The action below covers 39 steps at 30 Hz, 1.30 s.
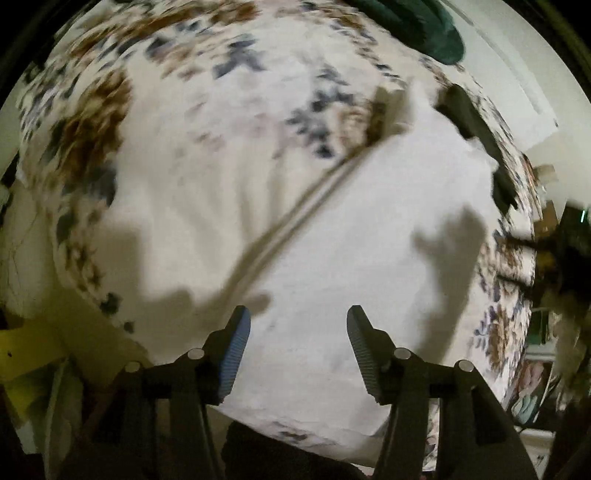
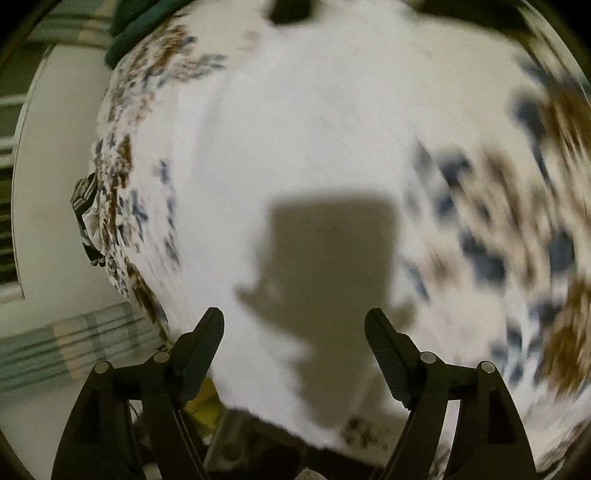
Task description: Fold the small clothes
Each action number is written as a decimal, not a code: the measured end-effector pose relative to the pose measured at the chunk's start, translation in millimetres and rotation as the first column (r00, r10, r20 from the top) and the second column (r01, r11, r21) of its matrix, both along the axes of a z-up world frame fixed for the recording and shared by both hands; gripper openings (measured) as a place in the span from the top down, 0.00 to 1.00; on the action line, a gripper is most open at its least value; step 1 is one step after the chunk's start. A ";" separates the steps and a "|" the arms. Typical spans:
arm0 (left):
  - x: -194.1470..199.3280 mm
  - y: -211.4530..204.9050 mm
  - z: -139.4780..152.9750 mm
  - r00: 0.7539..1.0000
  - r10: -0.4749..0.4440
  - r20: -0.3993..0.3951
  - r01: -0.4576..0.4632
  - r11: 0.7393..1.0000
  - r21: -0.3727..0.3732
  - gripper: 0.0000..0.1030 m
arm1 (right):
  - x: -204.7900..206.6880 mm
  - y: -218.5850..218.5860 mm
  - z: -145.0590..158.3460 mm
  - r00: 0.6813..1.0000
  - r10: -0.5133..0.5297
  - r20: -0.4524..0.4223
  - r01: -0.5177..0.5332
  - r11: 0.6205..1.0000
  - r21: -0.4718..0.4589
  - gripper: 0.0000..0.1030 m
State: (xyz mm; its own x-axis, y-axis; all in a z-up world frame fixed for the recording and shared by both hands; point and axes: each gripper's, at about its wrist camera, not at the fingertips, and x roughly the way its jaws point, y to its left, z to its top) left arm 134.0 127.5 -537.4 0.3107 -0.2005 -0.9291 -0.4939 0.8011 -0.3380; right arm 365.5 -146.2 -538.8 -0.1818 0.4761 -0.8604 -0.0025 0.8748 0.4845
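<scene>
Below both empty, parted grippers, left [image 1: 297, 332] and right [image 2: 293, 332], lies the white garment [image 1: 332, 236].

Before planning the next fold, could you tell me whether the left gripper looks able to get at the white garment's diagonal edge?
Probably yes. The left gripper is open and empty above the white garment, and its diagonal edge lies just ahead on the floral bedsheet with nothing lying over it.

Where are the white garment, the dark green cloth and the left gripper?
white garment [image 1: 332, 240]: left wrist view, on its flat upper layer.
dark green cloth [image 1: 417, 26]: left wrist view, on its bunched middle.
left gripper [image 1: 297, 347]: left wrist view, midway between the open fingertips.
</scene>
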 end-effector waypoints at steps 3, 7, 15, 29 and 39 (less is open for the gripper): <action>33.0 -3.1 20.9 0.998 -0.023 0.052 0.022 1.000 0.016 0.50 | -19.2 -37.1 -10.5 0.995 -0.090 -0.044 0.092 0.995 0.046 0.22; 105.2 9.1 36.7 0.990 -0.040 0.133 0.038 0.999 0.017 0.50 | -4.1 -64.7 -9.9 0.982 -0.186 0.005 0.185 0.979 0.080 0.22; 280.9 16.4 -0.1 0.960 -0.222 0.171 0.219 0.975 0.034 0.51 | 109.3 -76.3 -19.2 0.932 -0.339 0.127 0.326 0.939 0.112 0.22; 356.5 29.1 -48.6 0.917 -0.365 0.158 0.380 0.922 -0.074 0.90 | 133.7 -57.6 -65.1 0.901 -0.426 0.083 0.428 0.904 -0.007 0.22; 192.5 53.9 6.4 0.937 -0.319 0.143 0.333 0.939 -0.082 0.56 | 4.9 -75.4 -29.2 0.912 -0.410 0.008 0.410 0.912 0.021 0.22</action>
